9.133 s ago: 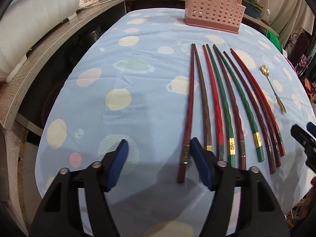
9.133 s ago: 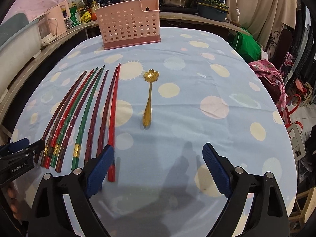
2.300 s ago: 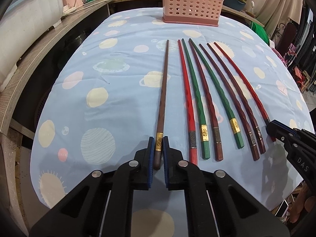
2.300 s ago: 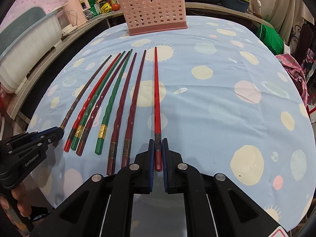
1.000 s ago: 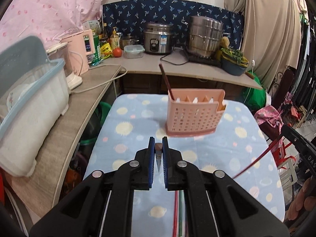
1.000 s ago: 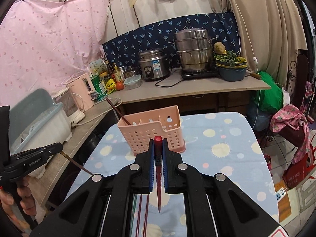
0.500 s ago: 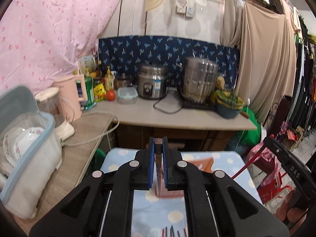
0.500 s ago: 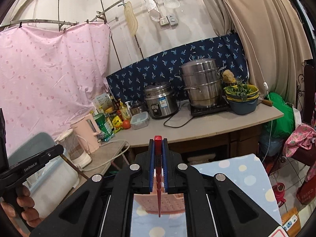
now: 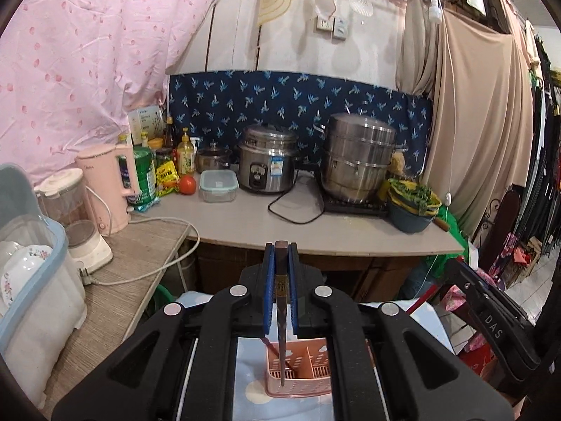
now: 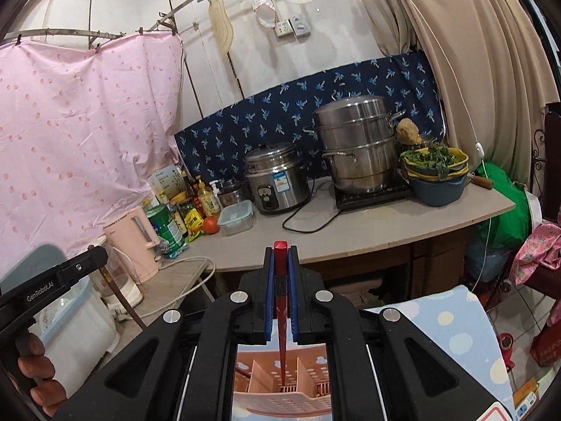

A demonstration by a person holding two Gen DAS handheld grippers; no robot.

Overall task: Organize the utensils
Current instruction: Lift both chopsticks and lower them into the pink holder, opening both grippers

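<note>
While both chopsticks hang tip-down over the pink utensil caddy (image 9: 298,375), neither has been let go. Brown chopstick (image 9: 280,301) is pinched near its butt end between the blue pads of the left gripper (image 9: 280,294), jaws narrow and closed on it; its tip points into the caddy's left compartment, where another dark stick already leans. Whether the tip has passed below the rim cannot be told. Red chopstick (image 10: 281,301) sits the same way in the right gripper (image 10: 281,298), jaws clamped narrow around it, tip aimed at a middle compartment between two dividers of the caddy (image 10: 287,396).

Change since about two seconds ago: both sticks then lay flat on the blue spotted tablecloth (image 10: 452,319) among the row of chopsticks, freshly gripped at their butt ends. They have since been lifted, swung upright and carried to the caddy at the far end of the table. Half a second ago the caddy was barely visible beneath the jaws; now its compartments are in plain sight below each tip, so both hands have come in over it.

Judgement: transport is done and release is the step in hand. The remaining row of chopsticks is out of view, so the task is probably well short of complete.

Outward: counter (image 9: 245,221) behind with rice cooker (image 9: 268,163), stacked steamer pot (image 9: 357,158), pink kettle (image 9: 108,186).
</note>
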